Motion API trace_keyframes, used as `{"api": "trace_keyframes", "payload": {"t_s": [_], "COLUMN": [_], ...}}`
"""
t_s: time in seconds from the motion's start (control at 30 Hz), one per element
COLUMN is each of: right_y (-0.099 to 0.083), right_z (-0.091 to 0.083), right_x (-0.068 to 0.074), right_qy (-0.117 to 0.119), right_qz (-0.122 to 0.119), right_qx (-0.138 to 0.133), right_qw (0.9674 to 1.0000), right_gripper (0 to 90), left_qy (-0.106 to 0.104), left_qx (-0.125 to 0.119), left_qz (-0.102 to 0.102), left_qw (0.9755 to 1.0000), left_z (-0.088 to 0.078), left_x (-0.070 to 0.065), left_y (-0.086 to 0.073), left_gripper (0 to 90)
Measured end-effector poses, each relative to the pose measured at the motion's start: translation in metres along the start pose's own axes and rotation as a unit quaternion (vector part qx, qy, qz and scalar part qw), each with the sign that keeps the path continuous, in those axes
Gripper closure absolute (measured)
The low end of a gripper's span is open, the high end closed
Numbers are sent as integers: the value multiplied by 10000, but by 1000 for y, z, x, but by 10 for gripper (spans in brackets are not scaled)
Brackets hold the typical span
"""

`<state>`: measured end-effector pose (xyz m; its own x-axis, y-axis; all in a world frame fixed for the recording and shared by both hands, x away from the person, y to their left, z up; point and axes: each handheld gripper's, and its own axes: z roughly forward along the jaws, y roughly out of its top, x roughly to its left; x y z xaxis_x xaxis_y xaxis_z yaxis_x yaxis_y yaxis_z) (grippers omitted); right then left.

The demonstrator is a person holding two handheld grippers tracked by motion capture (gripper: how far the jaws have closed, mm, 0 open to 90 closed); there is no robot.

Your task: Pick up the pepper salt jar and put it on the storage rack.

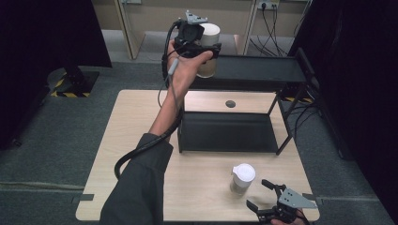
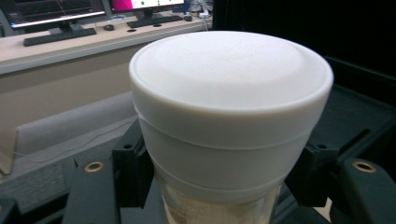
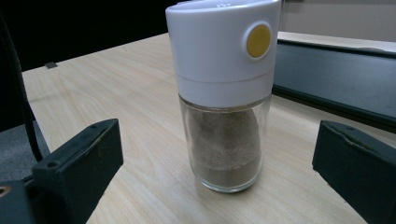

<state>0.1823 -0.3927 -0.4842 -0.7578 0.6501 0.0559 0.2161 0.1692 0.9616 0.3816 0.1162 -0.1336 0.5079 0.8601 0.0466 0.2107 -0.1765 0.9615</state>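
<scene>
At the bottom right of the high view, the right gripper [image 1: 261, 193] rests low over the table [image 1: 136, 122] with its jaws spread wide and nothing between the pads. Just above and left of it stands a shaker [image 1: 242, 178], upright on the wood, apart from the jaws. In the right gripper view this shaker [image 3: 226, 93] fills the middle: a white cap with a yellow dot over a glass body part full of brown powder, with the two black jaws well clear at either side.

Past it, in the frame's middle, a black rack [image 1: 230, 131] sits on the table, its lower tray bare and its top shelf [image 1: 256, 69] at the upper right.

At the top centre, the left gripper [image 1: 209, 49] is raised in the hand [image 1: 185, 68], clamped on a second shaker [image 1: 208, 51], held upright in the air beside the shelf's left end. In the left gripper view the jaws press on the glass just below the white cap [image 2: 231, 102].
</scene>
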Motion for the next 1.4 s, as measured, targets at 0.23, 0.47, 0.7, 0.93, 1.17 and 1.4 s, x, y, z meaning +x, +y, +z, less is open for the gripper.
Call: {"api": "trace_keyframes", "payload": {"t_s": [0.23,0.47,0.7,0.93,1.17,1.4], "right_y": [0,0,0,-1,-1,-1], "right_z": [-1,-1,-1,-1,0,0], "right_x": [0,0,-1,0,0,0], "right_qy": [13,56,66,68,71,71], "right_qz": [-1,2,10,15,20,15], "right_qx": [-26,-54,-56,-66,-67,-68], "right_qw": [10000,10000,10000,10000,10000,10000], "right_gripper": [22,22,22,22,22,22], "left_qy": [98,180,206,152,193,199], "left_qx": [-63,18,-42,-88,-125,-174], "left_qz": [-45,-57,-56,-265,-194,-160], "left_qw": [9999,9998,9998,9995,9995,9995], "left_z": [13,27,33,31,30,24], "left_x": [-2,-5,-4,3,1,-2], "left_y": [2,0,-6,-10,-12,-12], "left_gripper": [352,352,351,348,343,184]}}
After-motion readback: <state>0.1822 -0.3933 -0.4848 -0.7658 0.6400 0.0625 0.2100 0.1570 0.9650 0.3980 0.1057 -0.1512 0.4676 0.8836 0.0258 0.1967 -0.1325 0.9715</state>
